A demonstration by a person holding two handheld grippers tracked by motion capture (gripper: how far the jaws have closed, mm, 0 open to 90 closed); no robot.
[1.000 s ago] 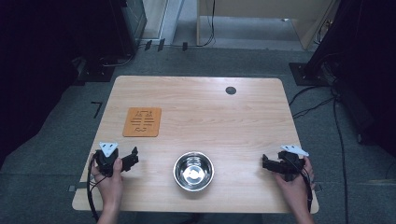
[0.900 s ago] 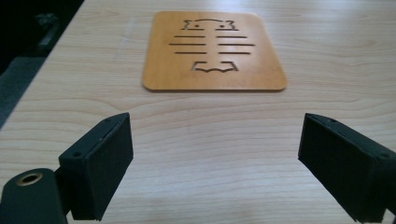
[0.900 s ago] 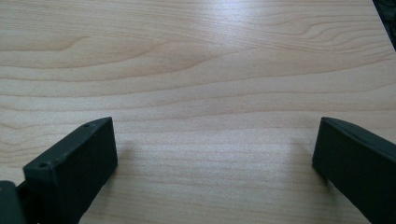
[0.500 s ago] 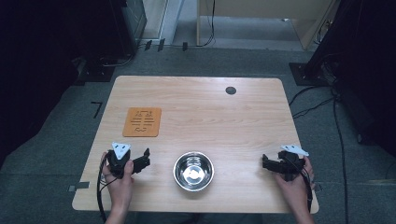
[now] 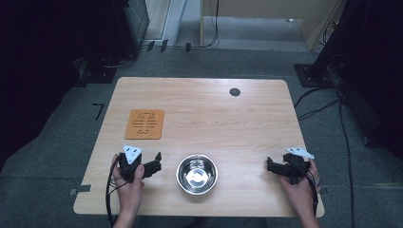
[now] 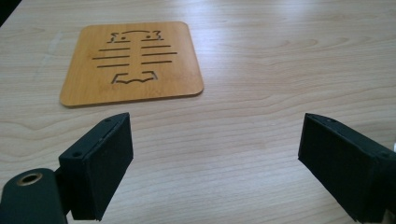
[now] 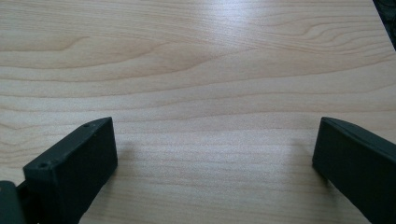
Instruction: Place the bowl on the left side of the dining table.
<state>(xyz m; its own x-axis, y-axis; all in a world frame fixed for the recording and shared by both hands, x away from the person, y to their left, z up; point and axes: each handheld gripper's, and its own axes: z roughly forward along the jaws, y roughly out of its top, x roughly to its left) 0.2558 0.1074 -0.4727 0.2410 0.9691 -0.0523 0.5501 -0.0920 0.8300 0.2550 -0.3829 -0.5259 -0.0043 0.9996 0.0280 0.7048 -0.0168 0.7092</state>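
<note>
Left claw (image 5: 153, 165) shifted toward bowl (image 5: 197, 173); both claws wide open, empty; right claw (image 5: 271, 166) small

- the left gripper (image 6: 215, 154) hangs low over the wooden table (image 6: 280, 70), its two black jaws spread wide apart with nothing between them but bare wood grain.
- beyond the jaws, up and to the left, an orange-brown mat (image 6: 133, 63) lies flat on the table, apart from the gripper.
- the mat has rounded corners and a cut-out pattern of short lines and shapes.
- a small brass-coloured ring (image 6: 29, 178) sits on the gripper's body at the bottom left corner.
</note>
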